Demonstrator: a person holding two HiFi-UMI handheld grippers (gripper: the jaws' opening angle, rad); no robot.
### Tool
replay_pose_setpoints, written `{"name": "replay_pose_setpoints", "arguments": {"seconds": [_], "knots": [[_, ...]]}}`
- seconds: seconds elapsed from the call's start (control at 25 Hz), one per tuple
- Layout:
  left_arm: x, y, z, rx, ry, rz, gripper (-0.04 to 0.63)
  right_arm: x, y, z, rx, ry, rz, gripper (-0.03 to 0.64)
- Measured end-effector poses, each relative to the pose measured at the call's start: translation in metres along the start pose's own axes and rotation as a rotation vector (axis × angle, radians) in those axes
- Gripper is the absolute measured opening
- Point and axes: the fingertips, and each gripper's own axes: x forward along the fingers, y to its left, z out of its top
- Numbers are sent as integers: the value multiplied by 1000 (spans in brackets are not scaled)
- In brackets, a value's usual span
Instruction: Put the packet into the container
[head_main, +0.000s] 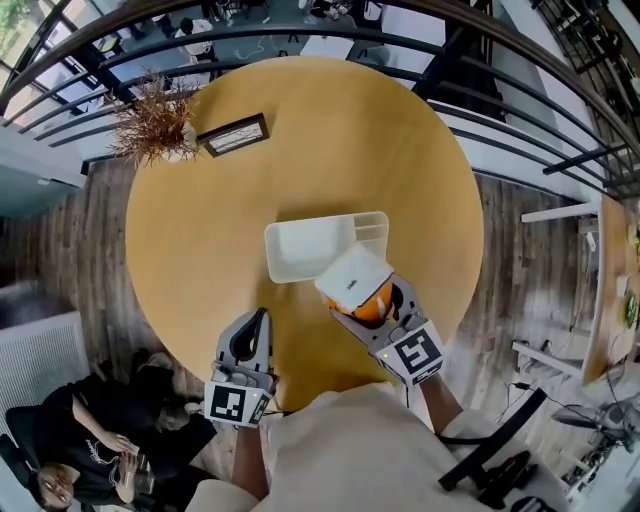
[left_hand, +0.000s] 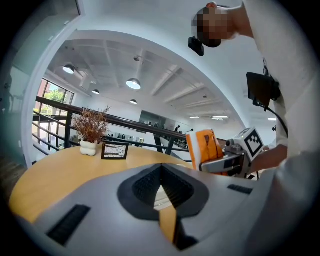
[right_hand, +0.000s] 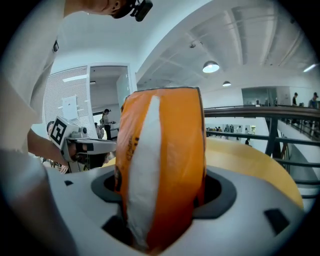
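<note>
Where the right tool clamps, the packet stands.

Round worktop, container lying near its middle.

The packet sits between the jaws of the right gripper, over the container's near right corner. The left gripper is to its left, by the worktop's near edge, apart from the container. At the far left edge stands a potted dried plant, with a picture frame just to its right.

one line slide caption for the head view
Right gripper holds an orange-and-white packet at the near corner of a white container on a round wooden table.
</note>
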Motion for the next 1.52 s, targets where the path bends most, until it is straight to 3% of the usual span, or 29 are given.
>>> {"name": "replay_pose_setpoints", "arguments": {"seconds": [0.08, 0.24, 0.48, 0.8, 1.16, 1.52], "knots": [[-1, 3, 3, 0, -4, 10, 5, 7, -2, 8, 25, -7, 2, 372], [-6, 6, 6, -1, -9, 26, 5, 24, -6, 30, -64, -63, 45, 373], [-12, 11, 5, -10, -11, 49, 5, 47, -7, 32, -126, 26, 71, 372], [-19, 15, 5, -28, -24, 63, 6, 62, -7, 12, -532, 250, 131, 373], [-25, 20, 2, -45, -31, 73, 5, 75, -11, -16, -837, 433, 179, 372], [-31, 26, 2, -73, -54, 86, 5, 90, -14, -34, -772, 558, 282, 373]]}}
